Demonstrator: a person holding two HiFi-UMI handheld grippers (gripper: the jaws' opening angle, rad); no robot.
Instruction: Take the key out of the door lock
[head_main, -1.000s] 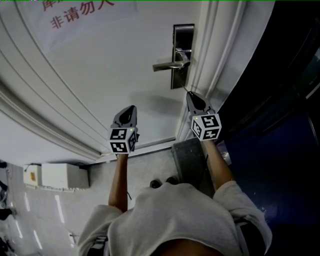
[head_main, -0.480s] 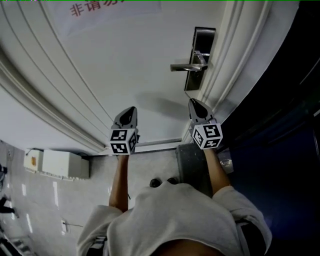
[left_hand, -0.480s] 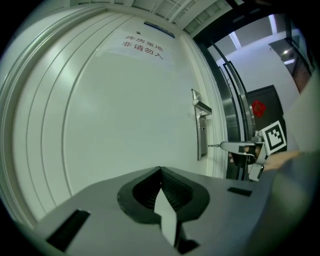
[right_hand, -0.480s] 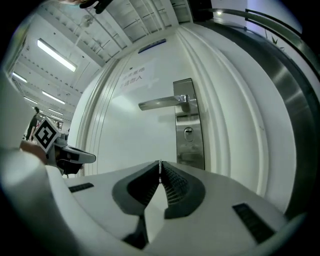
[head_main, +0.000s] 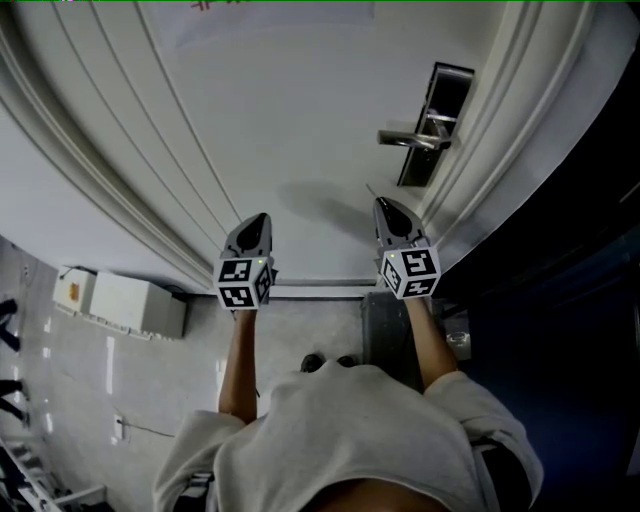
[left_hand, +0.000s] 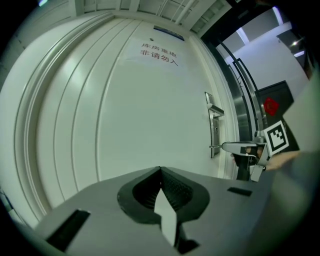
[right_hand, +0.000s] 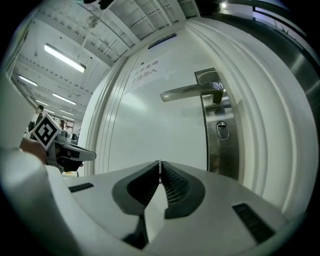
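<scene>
The white door (head_main: 300, 110) carries a steel lock plate (head_main: 437, 125) with a lever handle (head_main: 412, 140). In the right gripper view the plate (right_hand: 220, 150) is close, at the right, and its keyhole (right_hand: 222, 130) sits below the handle (right_hand: 190, 91); I make out no key sticking out. My right gripper (head_main: 381, 203) is shut and empty, below and left of the plate, apart from it. My left gripper (head_main: 262, 216) is also shut and empty, facing bare door panel. Each gripper shows in the other's view: the right gripper (left_hand: 240, 147), the left gripper (right_hand: 75, 152).
A paper sign with red characters (left_hand: 157, 52) hangs high on the door. The moulded door frame (head_main: 500, 170) runs right of the lock, with a dark opening (head_main: 570, 260) beyond it. A white box (head_main: 125, 300) sits low at the left.
The head view has swung left, so the lock plate and handle now lie further right and the sign has left the top. Both grippers keep their places and stay shut.
</scene>
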